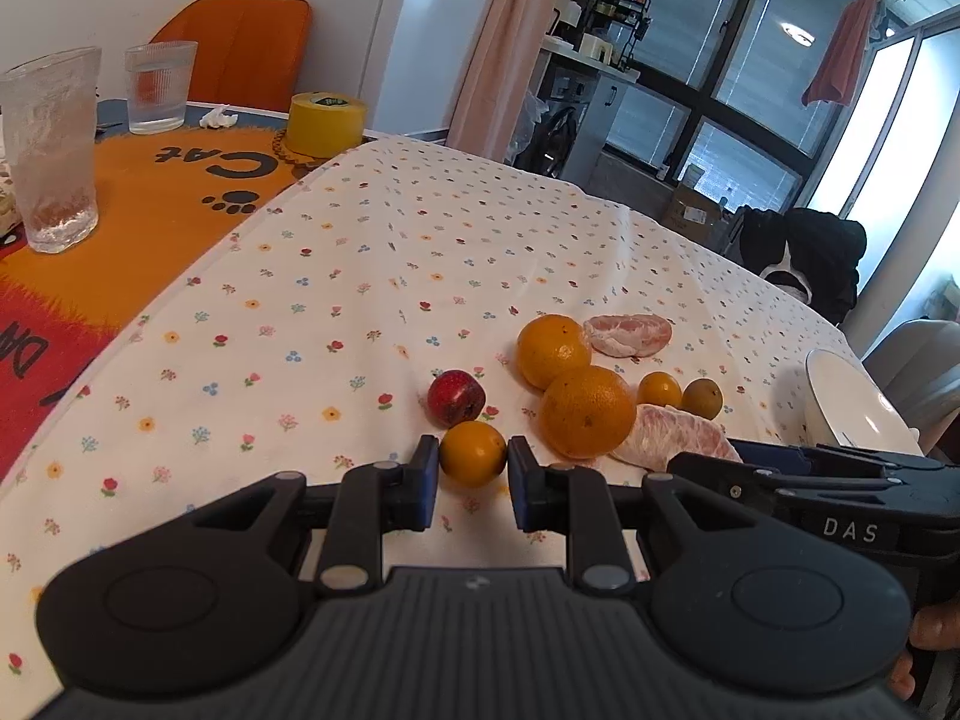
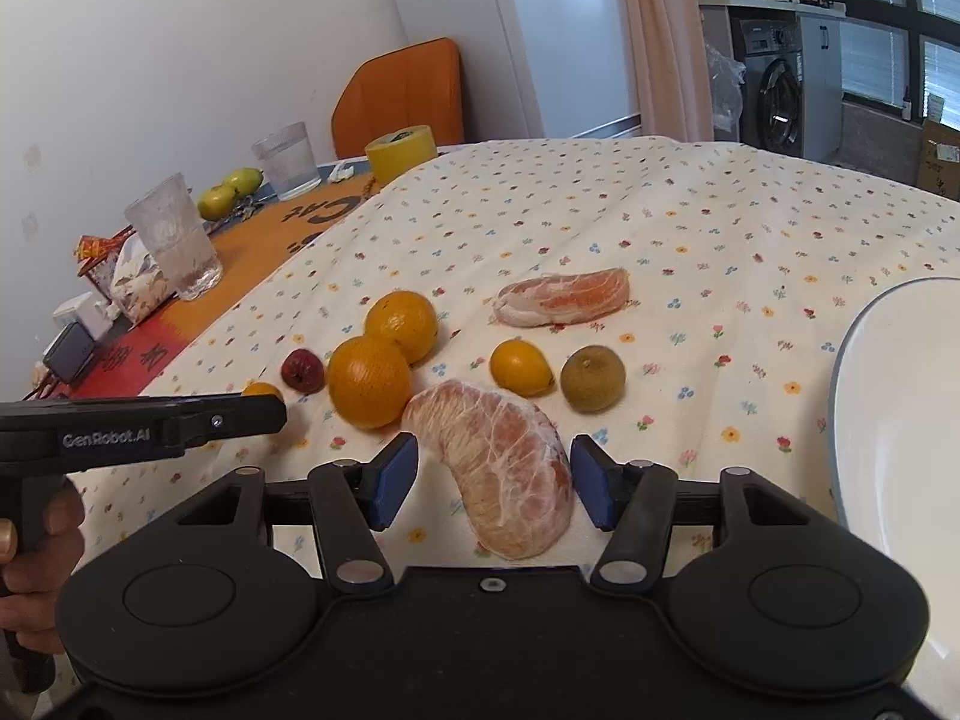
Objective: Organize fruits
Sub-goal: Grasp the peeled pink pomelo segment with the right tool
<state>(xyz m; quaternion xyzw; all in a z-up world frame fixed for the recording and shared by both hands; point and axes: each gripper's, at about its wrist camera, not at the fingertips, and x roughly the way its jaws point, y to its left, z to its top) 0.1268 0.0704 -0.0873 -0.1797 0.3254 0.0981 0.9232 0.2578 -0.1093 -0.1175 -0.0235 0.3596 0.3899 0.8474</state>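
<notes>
While the left gripper (image 1: 473, 468) straddles a small orange fruit (image 1: 473, 453), its blue pads (image 1: 427, 480) sit right against the fruit's two sides, so it looks clamped on it, though firm contact is hard to confirm. Just ahead of that gripper lies a small red fruit (image 1: 456, 397), and ahead to its right two large oranges (image 1: 587, 411) touch each other. The right gripper (image 2: 493, 483) stands with its jaws wide apart around the near peeled citrus segment (image 2: 498, 471), a clear gap on each side of it. Ahead of this gripper rest a yellow-orange fruit (image 2: 521, 368) and a brownish-green fruit (image 2: 593, 378), near each other but apart; a second peeled segment (image 2: 564, 297) lies farther ahead. A white plate (image 2: 864, 372) sits to its right on the flowered tablecloth (image 2: 600, 210).
</notes>
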